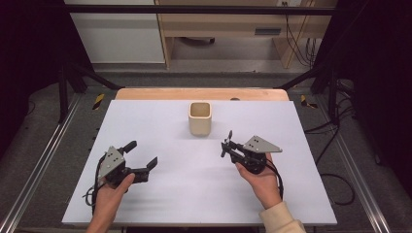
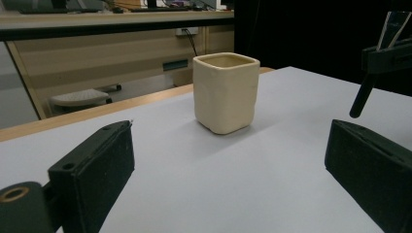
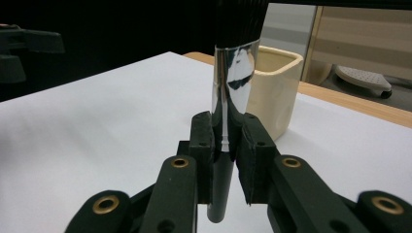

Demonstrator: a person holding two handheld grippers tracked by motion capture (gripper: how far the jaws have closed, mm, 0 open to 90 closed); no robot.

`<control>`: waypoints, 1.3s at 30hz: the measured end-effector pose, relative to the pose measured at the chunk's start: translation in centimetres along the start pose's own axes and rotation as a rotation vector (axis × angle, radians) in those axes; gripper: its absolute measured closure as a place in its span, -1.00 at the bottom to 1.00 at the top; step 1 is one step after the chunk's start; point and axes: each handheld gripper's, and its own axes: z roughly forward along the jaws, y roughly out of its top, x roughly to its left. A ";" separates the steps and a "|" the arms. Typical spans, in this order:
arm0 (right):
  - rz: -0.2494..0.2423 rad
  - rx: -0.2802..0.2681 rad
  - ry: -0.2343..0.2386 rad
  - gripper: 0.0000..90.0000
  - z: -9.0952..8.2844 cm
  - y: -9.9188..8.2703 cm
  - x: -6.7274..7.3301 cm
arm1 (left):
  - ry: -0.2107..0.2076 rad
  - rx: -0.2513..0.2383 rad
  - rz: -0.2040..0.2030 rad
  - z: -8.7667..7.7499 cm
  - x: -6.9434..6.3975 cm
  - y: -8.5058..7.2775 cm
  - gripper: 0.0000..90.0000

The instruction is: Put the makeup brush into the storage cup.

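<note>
Brush (image 3: 238,63) clamped upright in right gripper (image 3: 228,133) beside cream cup (image 1: 199,118), left gripper (image 1: 143,155) wide open; next, lift it over the rim.

Even light from above brightens the desk (image 1: 194,194); surroundings stay dark. Soft shadows lie beside the cup (image 1: 199,118). Near claw parts look blurred.

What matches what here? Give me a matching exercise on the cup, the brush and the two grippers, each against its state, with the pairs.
Things:
1. cream cup
2. brush
3. left gripper
4. right gripper

States:
A. jaws wide apart, nothing between them
B. stands upright on the white table, untouched
C. clamped upright by its handle
D. jaws closed on a dark handle

Pairs: 1-B, 2-C, 3-A, 4-D
</note>
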 end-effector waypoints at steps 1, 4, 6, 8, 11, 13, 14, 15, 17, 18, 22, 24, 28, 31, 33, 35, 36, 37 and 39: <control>-0.002 0.001 -0.002 0.74 0.0 0.0 0.0 | 0.003 -0.007 0.002 -0.3 0.2 -0.1 -0.92; -0.005 -0.001 -0.007 0.74 -0.1 0.0 0.0 | 0.013 -0.031 0.000 -0.7 0.7 -0.1 -0.92; -0.005 0.001 -0.012 0.74 -0.1 0.0 -0.1 | 0.021 -0.038 -0.004 -0.8 1.0 -0.1 -0.92; -0.006 0.003 -0.016 0.74 -0.1 -0.1 -0.1 | 0.025 -0.035 -0.004 -0.8 1.1 -0.3 -0.92; -0.007 0.005 -0.020 0.74 -0.1 0.1 0.0 | 0.030 -0.023 -0.002 -0.7 1.2 -0.6 -0.92; -0.009 0.005 -0.023 0.74 -0.1 0.2 -0.1 | 0.030 -0.024 -0.001 -0.6 1.2 -0.7 -0.92; -0.013 0.007 -0.023 0.74 0.0 0.3 -0.1 | 0.029 -0.025 0.000 -0.6 1.2 -0.7 -0.92; -0.015 0.012 -0.024 0.74 0.0 0.4 -0.2 | 0.030 -0.025 0.000 -0.6 1.2 -0.7 -0.92; -0.008 0.031 -0.030 0.74 0.3 0.6 -0.4 | 0.027 -0.023 -0.003 -0.6 1.3 -0.9 -0.92; -0.010 0.036 -0.030 0.74 0.4 0.7 -0.5 | 0.029 -0.025 -0.008 -0.6 1.4 -0.9 -0.92; -0.012 0.067 -0.030 0.74 0.6 1.3 -1.0 | 0.030 -0.034 -0.010 -0.7 1.6 -0.9 -0.92; -0.009 0.073 -0.031 0.74 0.7 1.7 -1.3 | 0.029 -0.037 -0.014 -0.7 1.6 -0.8 -0.92; -0.011 0.079 -0.030 0.74 0.8 2.8 -2.1 | 0.029 -0.040 -0.022 -0.7 1.7 -0.9 -0.93; -0.004 0.076 -0.026 0.74 0.8 3.8 -2.7 | 0.036 -0.039 -0.026 -0.8 1.8 -1.0 -0.93; -0.006 0.076 -0.030 0.74 0.8 4.1 -3.0 | 0.040 -0.040 -0.023 -0.9 1.9 -1.0 -0.93; -0.009 0.075 -0.030 0.74 0.8 4.4 -3.1 | 0.041 -0.041 -0.022 -0.9 1.9 -1.0 -0.93; -0.003 0.076 -0.030 0.74 0.8 4.5 -3.1 | 0.041 -0.041 -0.022 -0.9 2.0 -1.0 -0.93; -0.007 0.076 -0.027 0.74 0.8 4.5 -3.1 | 0.041 -0.040 -0.021 -0.9 2.1 -1.0 -0.93; -0.003 0.072 -0.026 0.74 0.9 4.5 -3.2 | 0.040 -0.045 -0.034 -1.0 2.2 -1.0 -0.93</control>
